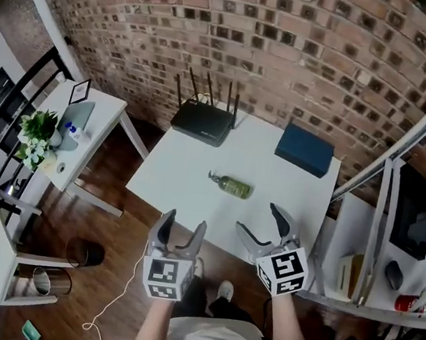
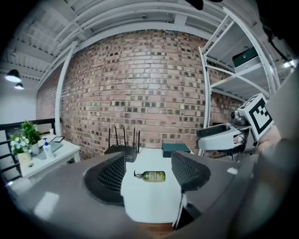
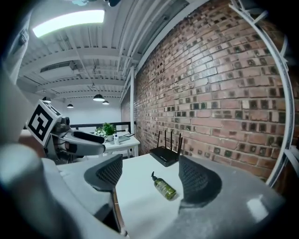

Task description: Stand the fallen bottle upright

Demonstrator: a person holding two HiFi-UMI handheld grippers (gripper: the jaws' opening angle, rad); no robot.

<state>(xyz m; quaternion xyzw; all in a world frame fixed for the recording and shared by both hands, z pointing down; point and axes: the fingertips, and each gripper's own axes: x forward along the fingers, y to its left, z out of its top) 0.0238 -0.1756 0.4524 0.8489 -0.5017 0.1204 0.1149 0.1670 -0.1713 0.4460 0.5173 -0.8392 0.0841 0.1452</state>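
left gripper (image 1: 183, 225): gaped wide, held nothing | right gripper (image 1: 258, 217): likewise | bottle (image 1: 232, 185): lay ahead of both, label illegible

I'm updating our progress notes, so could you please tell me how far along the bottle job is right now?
Done: nothing yet; the green bottle lies on its side on the white table. In hand: the left gripper and right gripper hover at the table's near edge, jaws apart and empty, short of the bottle. Left: reach it, grip it, stand it upright.
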